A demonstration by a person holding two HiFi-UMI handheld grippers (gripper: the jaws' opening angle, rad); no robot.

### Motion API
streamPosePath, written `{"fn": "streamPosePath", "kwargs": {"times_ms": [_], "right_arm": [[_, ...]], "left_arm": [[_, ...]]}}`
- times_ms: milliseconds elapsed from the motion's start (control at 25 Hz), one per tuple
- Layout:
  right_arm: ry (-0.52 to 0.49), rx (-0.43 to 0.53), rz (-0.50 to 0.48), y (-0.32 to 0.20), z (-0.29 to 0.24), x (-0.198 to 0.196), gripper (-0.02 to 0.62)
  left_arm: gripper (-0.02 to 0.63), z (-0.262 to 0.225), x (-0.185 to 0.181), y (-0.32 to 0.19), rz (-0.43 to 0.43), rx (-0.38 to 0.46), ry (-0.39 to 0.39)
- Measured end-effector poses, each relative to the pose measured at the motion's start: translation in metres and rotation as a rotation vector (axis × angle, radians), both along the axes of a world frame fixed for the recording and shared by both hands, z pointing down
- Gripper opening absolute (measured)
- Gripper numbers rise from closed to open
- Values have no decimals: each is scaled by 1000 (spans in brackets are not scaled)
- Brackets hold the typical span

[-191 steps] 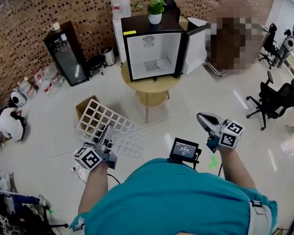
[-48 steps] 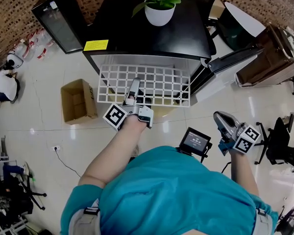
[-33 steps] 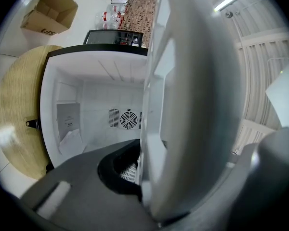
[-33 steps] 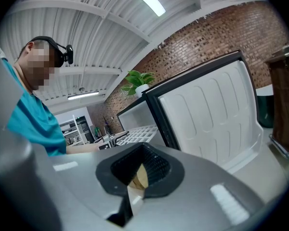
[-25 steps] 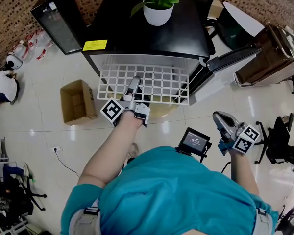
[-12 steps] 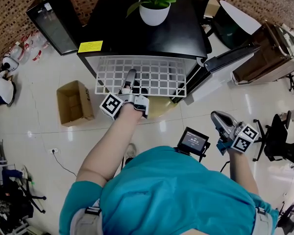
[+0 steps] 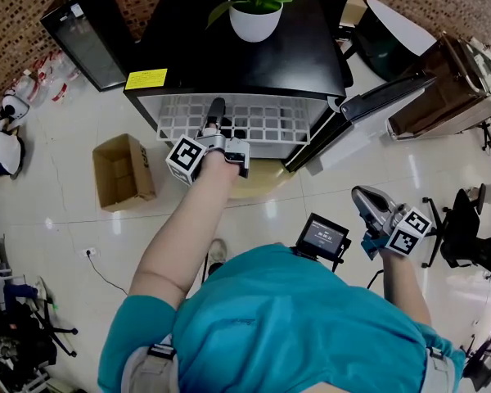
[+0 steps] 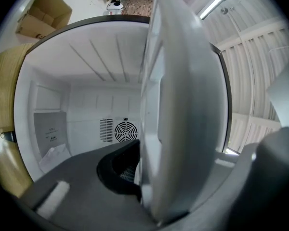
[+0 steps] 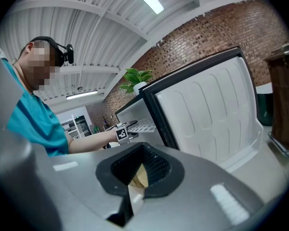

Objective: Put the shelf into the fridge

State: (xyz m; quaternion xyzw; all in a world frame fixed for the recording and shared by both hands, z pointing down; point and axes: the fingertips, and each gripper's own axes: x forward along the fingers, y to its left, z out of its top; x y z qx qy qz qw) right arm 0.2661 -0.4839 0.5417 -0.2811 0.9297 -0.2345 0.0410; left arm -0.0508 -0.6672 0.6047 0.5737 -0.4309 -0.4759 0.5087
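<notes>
The white wire shelf (image 7: 262, 125) lies level, partly inside the black mini fridge (image 7: 229, 51), with only its near rows sticking out of the opening. My left gripper (image 7: 216, 109) is shut on the shelf's near edge, left of its middle. In the left gripper view the shelf (image 8: 178, 105) runs edge-on between the jaws of the left gripper (image 8: 151, 191), with the white fridge interior (image 8: 82, 114) and its rear fan behind. My right gripper (image 7: 360, 196) hangs low at the right, shut and holding nothing; the right gripper (image 9: 129, 196) looks toward the fridge's side.
The fridge door (image 7: 368, 105) stands open to the right. A potted plant (image 7: 254, 11) sits on the fridge, which rests on a round wooden table (image 7: 258, 172). A cardboard box (image 7: 123, 170) lies on the floor at left, and a brown cabinet (image 7: 466, 72) stands at right.
My left gripper has pushed the shelf further into the fridge, so less of the grid shows outside the opening. The right gripper has stayed where it was.
</notes>
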Motion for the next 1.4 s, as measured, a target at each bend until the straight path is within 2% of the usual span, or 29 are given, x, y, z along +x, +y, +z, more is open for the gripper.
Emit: {"fn": "streamPosePath", "kwargs": {"times_ms": [160,240,400,560,680,920,1040,1280,1400], "right_arm": [[-1,-1,9,0,4,4,2],[-3,1,13,-1,4,5,2],[-7,1,18,-2,5,8,2],[-9,1,22,-2,7,10,2],[-10,0,26,-2,8,11,2],[-9,8,29,2,11,9,2],[-11,9,38,4,10,11,2],[-9,-5,46,-3,13,20,2],[-10,-5,44,-2,15,18,2]], "left_arm": [[77,-15,3,-19,1,79,71],[78,-18,3,-27,-1,81,90],[80,-7,0,-38,-17,31,42],[80,-7,0,-51,-20,35,48],[80,-2,-3,-54,-32,7,16],[80,-3,-3,-59,-38,18,16],[80,-13,0,-59,-35,64,54],[84,-14,-4,-80,-113,71,46],[86,-16,-10,-89,-183,77,38]]}}
